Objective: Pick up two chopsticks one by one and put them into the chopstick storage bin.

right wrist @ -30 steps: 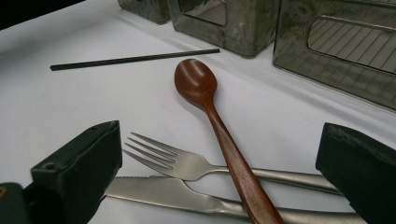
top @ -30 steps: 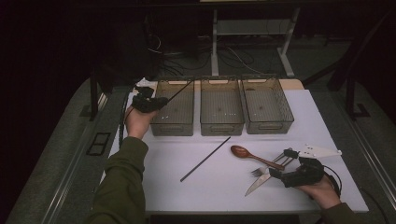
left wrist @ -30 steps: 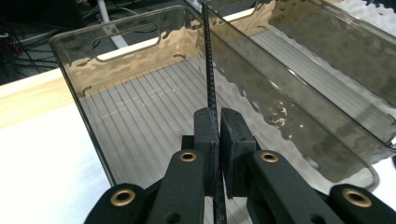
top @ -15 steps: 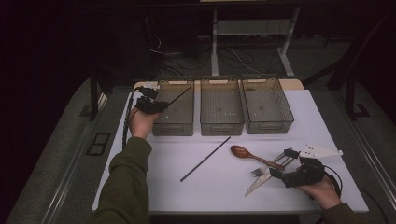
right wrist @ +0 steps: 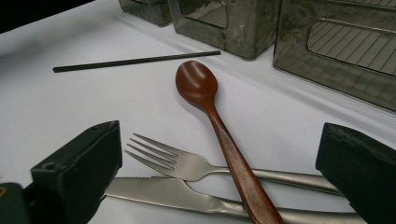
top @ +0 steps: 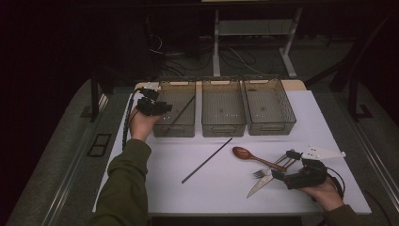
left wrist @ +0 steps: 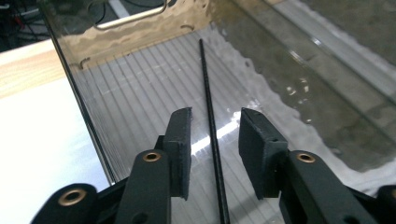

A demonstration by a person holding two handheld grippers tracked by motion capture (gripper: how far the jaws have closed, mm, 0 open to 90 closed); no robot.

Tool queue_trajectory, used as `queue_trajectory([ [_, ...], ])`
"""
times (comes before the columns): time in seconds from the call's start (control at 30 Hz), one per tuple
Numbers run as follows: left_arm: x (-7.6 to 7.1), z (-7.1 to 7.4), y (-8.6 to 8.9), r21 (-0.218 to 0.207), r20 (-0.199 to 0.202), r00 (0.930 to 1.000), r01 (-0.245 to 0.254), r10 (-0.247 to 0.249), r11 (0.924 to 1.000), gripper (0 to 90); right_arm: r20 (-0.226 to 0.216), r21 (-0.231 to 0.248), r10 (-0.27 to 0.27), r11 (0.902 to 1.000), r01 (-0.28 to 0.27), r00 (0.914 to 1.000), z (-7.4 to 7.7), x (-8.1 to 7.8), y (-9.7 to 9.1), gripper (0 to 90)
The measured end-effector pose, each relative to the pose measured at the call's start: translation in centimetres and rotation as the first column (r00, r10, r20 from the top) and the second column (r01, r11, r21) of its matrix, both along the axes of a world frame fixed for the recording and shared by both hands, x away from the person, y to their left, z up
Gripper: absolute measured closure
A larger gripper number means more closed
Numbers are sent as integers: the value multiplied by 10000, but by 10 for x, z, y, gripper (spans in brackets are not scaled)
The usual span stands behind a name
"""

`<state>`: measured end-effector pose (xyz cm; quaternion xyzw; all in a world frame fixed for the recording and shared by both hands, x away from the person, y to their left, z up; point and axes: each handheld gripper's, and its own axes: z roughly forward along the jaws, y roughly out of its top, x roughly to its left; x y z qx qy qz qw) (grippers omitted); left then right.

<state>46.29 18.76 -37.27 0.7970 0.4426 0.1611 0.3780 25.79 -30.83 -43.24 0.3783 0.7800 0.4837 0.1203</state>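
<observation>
Just opened the left tool (left wrist: 217, 119): pads spread and standing clear of the thin black stick (left wrist: 207, 88) that ran between them. Found that stick inside the left bin (top: 162, 133), at ten o'clock on the bench (top: 188, 197), slanting from about seven to one in the high view. Judged it very light, stiff and smooth. Expected it to roll or swivel in a loose pinch, and to tip if taken near one end. Thought it best taken near the middle, pads square across the shaft and pressed firmly. Noted a second, matching stick (top: 207, 160) flat on the bench near its centre, probably harder to get under. Held the right tool (right wrist: 222, 140) spread wide at four o'clock, pinching nothing, just above a fork (right wrist: 187, 165), a knife (right wrist: 154, 191) and a wooden spoon (right wrist: 198, 84).
</observation>
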Motion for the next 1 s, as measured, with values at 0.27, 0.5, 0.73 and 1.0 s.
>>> queue_trajectory([
  [0.27,-19,18,-1,-566,431,9975,588,-564,9967,515,6,8,-12,10000,12,10000,0,0,0,0],
  [0.5,-41,25,-5,-1065,874,9902,1180,-1089,9873,425,21,7,-20,10000,20,10000,1,0,0,0],
  [0.73,-64,24,-14,-1102,1149,9805,1718,-1591,9789,364,7,31,-25,10000,25,10000,1,0,0,0],
  [1.0,-89,19,-31,-1242,1314,9673,2334,-2172,9644,342,33,49,-44,10000,44,10000,1,-1,0,0],
])
